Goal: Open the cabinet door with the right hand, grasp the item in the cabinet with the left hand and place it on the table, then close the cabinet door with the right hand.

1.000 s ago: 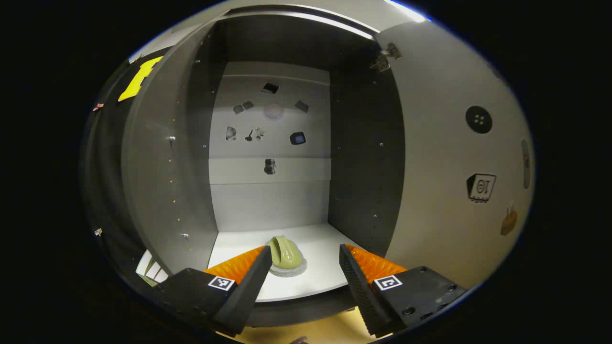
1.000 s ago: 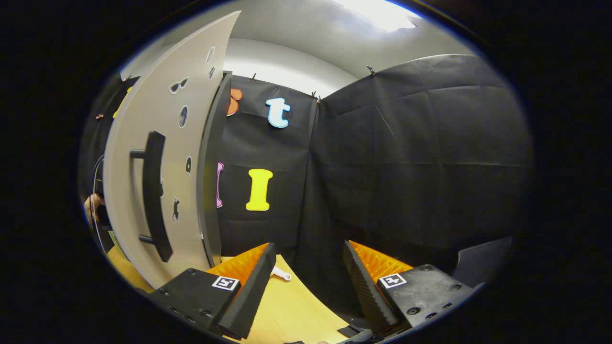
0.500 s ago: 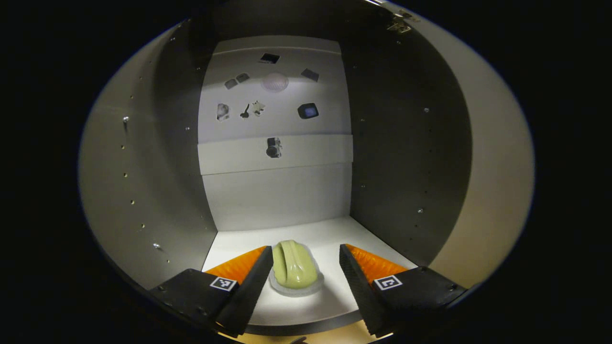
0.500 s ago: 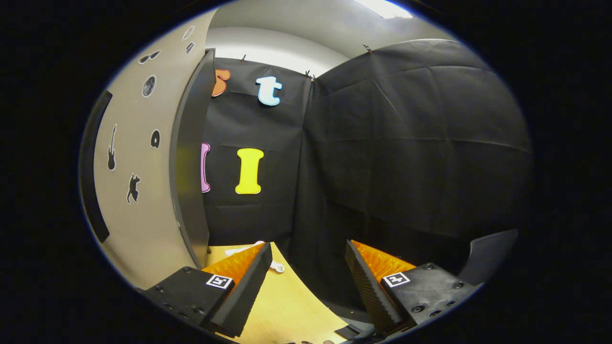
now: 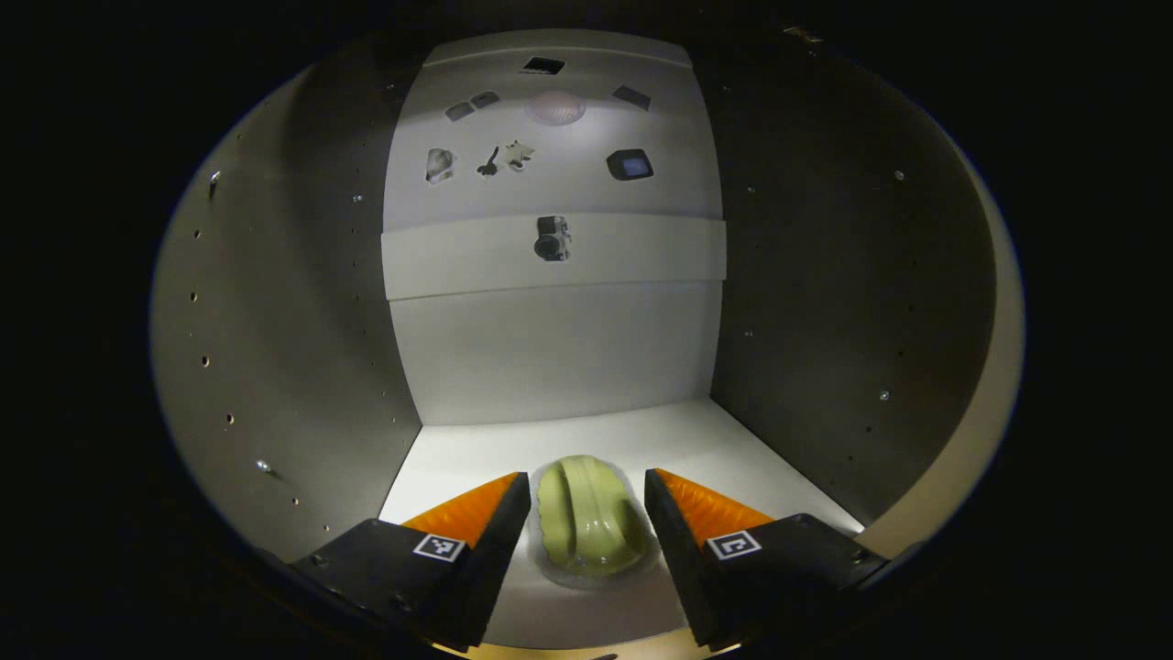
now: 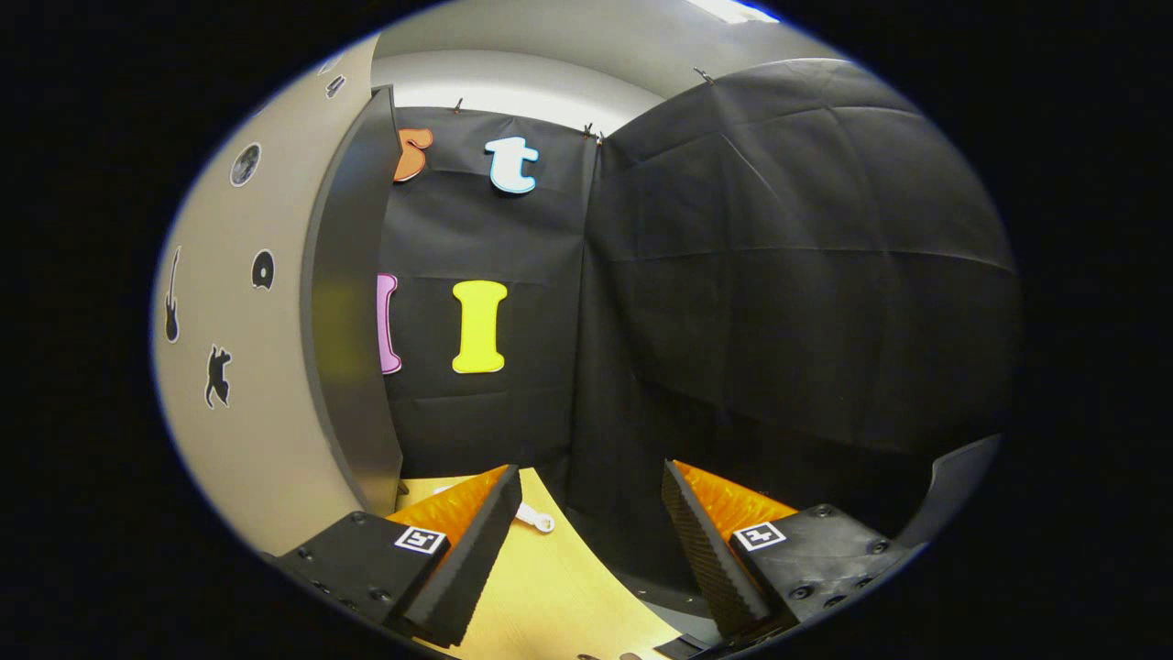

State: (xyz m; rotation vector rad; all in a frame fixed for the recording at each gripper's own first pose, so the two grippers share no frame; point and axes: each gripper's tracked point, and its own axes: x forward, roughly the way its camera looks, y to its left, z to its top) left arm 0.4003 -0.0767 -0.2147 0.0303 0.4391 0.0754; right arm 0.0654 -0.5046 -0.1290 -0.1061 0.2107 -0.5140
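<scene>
In the left gripper view I am inside the cabinet, and a pale green ridged item (image 5: 586,527) on a clear base lies on the white cabinet floor (image 5: 458,454). My left gripper (image 5: 586,477) is open, with one finger on each side of the item and only narrow gaps to it. I cannot tell whether the fingers touch it. In the right gripper view the cabinet door (image 6: 247,440) stands swung open at the left. My right gripper (image 6: 591,467) is open and holds nothing, above the wooden table (image 6: 559,587) beside the door's edge.
Grey side walls (image 5: 275,348) stand close on both sides of the left gripper, and the back panel (image 5: 550,339) carries small stickers. A small white object (image 6: 536,521) lies on the table by the door's foot. The black cloth wall (image 6: 779,302) is ahead of the right gripper.
My left gripper has gone deeper into the cabinet and now straddles the green item, its fingers slightly closer together. In the right gripper view the door has slid left and its handle has left the frame.
</scene>
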